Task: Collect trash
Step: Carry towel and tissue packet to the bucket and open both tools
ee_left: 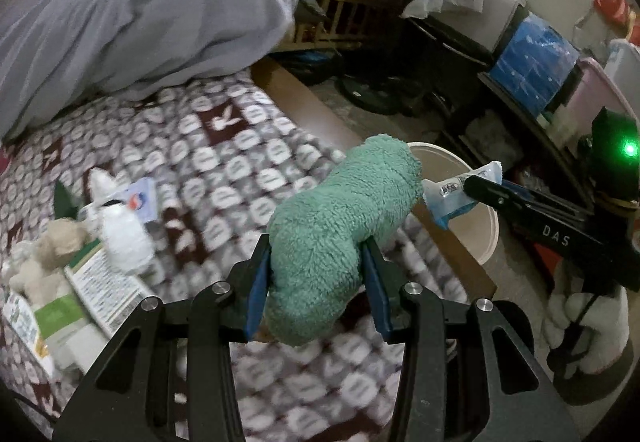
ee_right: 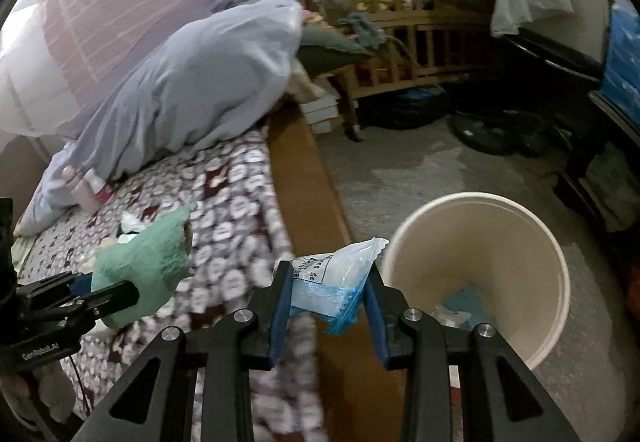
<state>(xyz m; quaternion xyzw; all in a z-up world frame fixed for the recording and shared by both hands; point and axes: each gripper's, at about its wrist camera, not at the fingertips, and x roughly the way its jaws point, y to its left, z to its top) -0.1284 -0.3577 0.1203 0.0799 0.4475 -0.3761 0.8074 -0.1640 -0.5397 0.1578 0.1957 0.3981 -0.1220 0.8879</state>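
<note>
bed [ee_left: 224, 162] w/ patterned blanket, grey duvet [ee_left: 140, 14] at head | beige bin [ee_right: 480, 274] on floor just beside bed edge, scraps inside | left tongs [ee_left: 316, 258] pinching green fuzzy cloth [ee_left: 340, 234] over bed | right tongs [ee_right: 326, 282] pinching blue-white wrapper [ee_right: 332, 282] over bed edge, beside bin rim

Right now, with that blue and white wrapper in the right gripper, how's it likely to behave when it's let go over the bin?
The blue and white wrapper looks like thin crinkled film, so probably very light and floppy. It bulges and folds between the right gripper fingers, so it likely springs back slightly on release. It may flutter rather than drop straight, so releasing it well over the beige bin seems safer.
</note>
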